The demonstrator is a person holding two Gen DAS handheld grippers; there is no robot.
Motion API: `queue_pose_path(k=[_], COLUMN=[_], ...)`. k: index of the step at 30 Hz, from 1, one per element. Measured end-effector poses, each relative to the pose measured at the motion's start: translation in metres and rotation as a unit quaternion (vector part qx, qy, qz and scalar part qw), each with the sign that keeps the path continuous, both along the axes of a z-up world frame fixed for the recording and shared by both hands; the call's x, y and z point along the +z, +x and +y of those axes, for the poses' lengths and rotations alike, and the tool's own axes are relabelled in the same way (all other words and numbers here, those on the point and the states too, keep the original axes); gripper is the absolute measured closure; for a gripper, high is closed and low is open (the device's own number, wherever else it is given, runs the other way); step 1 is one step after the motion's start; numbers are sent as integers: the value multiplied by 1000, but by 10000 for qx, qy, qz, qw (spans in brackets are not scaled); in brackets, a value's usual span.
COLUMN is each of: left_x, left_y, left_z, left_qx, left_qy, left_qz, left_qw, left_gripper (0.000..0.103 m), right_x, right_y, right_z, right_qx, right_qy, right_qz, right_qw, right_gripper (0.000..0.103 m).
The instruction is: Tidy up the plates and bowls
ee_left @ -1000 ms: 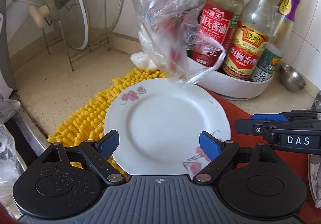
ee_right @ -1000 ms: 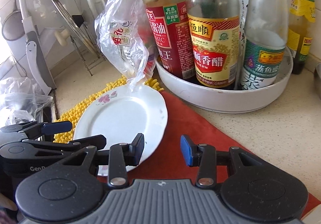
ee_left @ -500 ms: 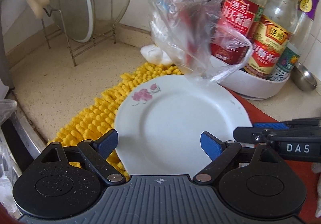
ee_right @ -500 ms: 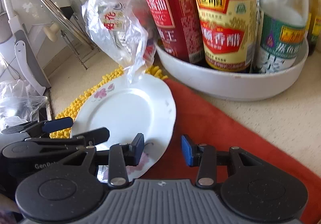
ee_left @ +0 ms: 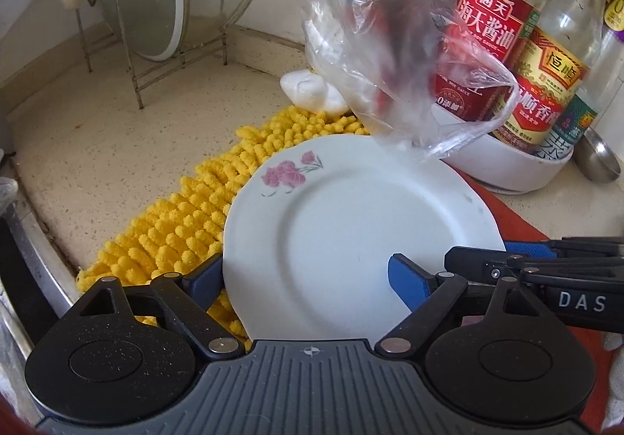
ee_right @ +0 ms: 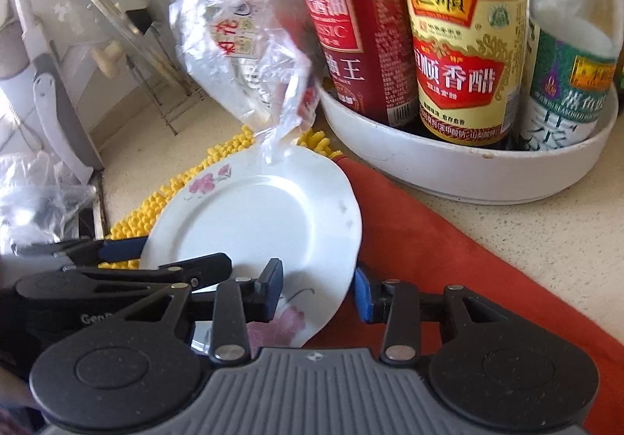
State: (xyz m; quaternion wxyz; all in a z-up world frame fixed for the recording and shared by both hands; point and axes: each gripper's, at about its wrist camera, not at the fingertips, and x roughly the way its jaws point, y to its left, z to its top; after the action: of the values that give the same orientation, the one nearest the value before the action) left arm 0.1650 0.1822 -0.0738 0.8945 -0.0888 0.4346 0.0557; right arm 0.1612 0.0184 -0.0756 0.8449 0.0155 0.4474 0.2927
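Left wrist cam: white plate (ee_left: 351, 236) w/ pink flowers lies on counter, partly over yellow mat (ee_left: 202, 209) and red cloth (ee_left: 518, 224). Left gripper (ee_left: 308, 277) fingers wide apart, straddling plate's near-left rim, one outside the edge, one over the plate; not clamped. Clear plastic bag (ee_left: 394, 45) hangs over plate's far edge; sauce bottles (ee_left: 491, 45) in white tray (ee_left: 507, 170) behind.

Right wrist cam: right gripper (ee_right: 318, 290) fingers part-open, either side of plate's (ee_right: 253, 224) near-right rim; contact unclear, can't tell if pinched. Left gripper (ee_right: 171, 259) at plate's left edge.
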Motion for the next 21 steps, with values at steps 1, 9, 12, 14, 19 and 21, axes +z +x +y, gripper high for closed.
queue_pose_path(k=[1,9,12,14,19,21], left_x=[2,3,-1,0,1,3], left_y=[-3,-27,-18,-15,-17,-21], left_z=[-1,-11,-9,-10,-18,-20], left_qx=[-9,-332,-291,-255,-253,-274], left_qy=[-14,10,-7,-8,159,175], left_qz=[24,66,68,54,30,17], left_qw=[10000,9994,9996,9997,9996,9995], left_gripper=[12,10,7,10,11,11], right_x=[2,-5,-7,-8,-4,-2], right_y=[-5,-16,-16,-18,-22,-26], right_z=[-1,-14,-12,-13,-20,-24], right_qx=[41,59,-97,-132,-206,-216], right_qy=[-49,82,150,145,174,177], right_qz=[3,245,210,159,159,124], right_qw=[10000,9996,9996,9997,9995,9995], right_gripper=[63,60,61,63,64,64])
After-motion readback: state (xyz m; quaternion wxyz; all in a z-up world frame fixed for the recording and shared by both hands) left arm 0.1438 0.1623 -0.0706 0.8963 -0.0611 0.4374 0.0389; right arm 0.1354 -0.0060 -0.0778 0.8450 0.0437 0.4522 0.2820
